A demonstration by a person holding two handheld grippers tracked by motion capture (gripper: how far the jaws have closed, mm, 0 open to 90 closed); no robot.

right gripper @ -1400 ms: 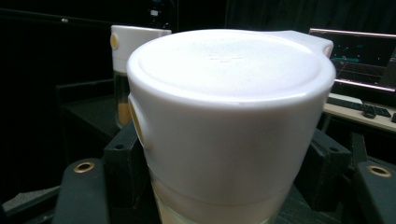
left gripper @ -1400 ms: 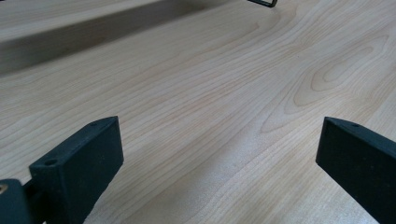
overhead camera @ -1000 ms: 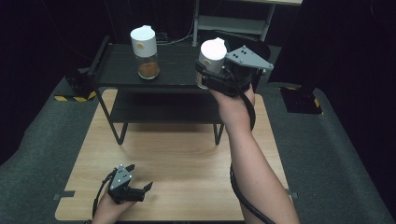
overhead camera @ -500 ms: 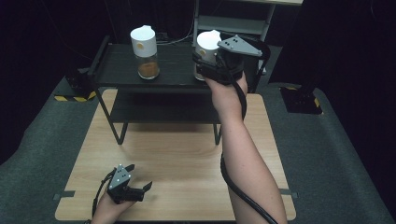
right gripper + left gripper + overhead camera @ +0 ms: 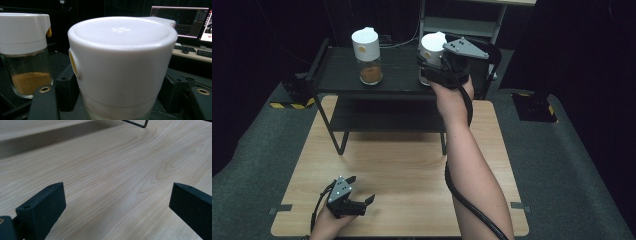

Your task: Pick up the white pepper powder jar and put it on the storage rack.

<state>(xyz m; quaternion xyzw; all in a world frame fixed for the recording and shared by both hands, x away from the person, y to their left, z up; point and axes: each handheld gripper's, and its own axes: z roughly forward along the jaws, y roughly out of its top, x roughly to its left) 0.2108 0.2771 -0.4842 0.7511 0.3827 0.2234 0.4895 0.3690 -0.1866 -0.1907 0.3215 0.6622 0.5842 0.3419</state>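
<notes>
Right gripper (image 5: 432, 67) is clamped on the white-lidded jar (image 5: 432, 47) at the right end of the black shelf's (image 5: 397, 82) top tier; jaws closed against the jar's sides below the lid, as the right gripper view confirms (image 5: 120, 75). Whether the jar base touches the shelf top or is lifted, cannot tell. Second jar (image 5: 367, 55) with brown powder stands upright on the same shelf top, well left of the held jar. Left gripper (image 5: 362, 202) sits in front of the shelf, low over the wooden table (image 5: 412, 165) near its front left edge, jaws spread wide, nothing between them, only wood grain behind them.
</notes>
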